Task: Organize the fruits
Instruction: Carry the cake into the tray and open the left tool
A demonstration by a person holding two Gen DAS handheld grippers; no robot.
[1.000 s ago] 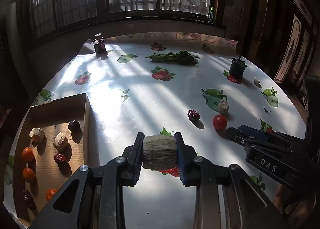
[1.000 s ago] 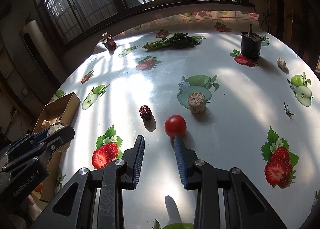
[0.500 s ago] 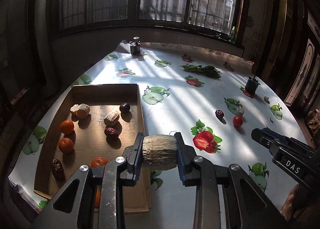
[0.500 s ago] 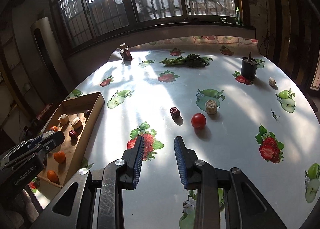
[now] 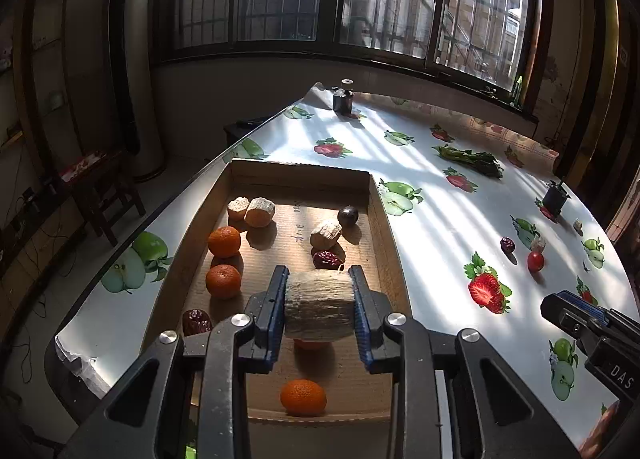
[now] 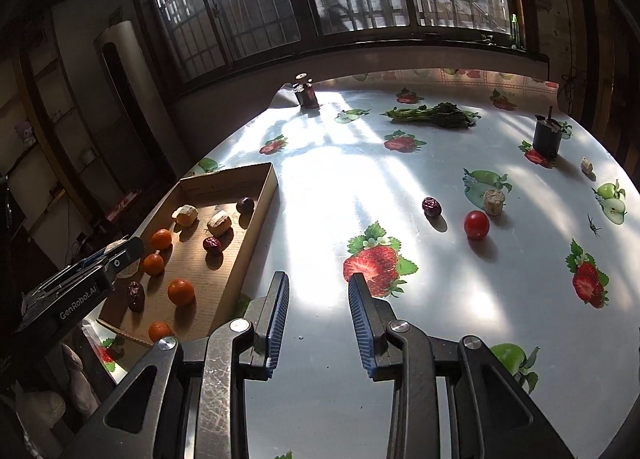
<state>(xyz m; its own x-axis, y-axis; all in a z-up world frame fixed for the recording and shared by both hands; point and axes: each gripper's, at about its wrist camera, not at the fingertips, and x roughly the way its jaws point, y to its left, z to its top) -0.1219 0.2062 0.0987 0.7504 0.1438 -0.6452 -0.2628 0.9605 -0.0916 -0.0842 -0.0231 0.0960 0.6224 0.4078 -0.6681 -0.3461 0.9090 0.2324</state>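
My left gripper (image 5: pixel 320 307) is shut on a pale rough cylinder chunk (image 5: pixel 320 305) and holds it above the near half of the cardboard box (image 5: pixel 382 219). The box holds several oranges (image 5: pixel 224 241), red dates (image 5: pixel 327 259), pale chunks (image 5: pixel 260 212) and a dark plum (image 5: pixel 347 215). My right gripper (image 6: pixel 319 315) is open and empty above the table, right of the box (image 6: pixel 256 215). A red tomato (image 6: pixel 476 224), a red date (image 6: pixel 431 207) and a pale chunk (image 6: pixel 493 201) lie on the table ahead of it.
The round table has a fruit-print cloth (image 6: pixel 400 179). Leafy greens (image 6: pixel 436 115), a dark pot (image 6: pixel 546 137), a small bottle (image 6: pixel 306 93) and a small pale piece (image 6: pixel 586 165) stand toward the far side. The table edge runs left of the box.
My left gripper carried the pale chunk leftward from over the table to above the box. My right gripper pulled back from the tomato and stays open.
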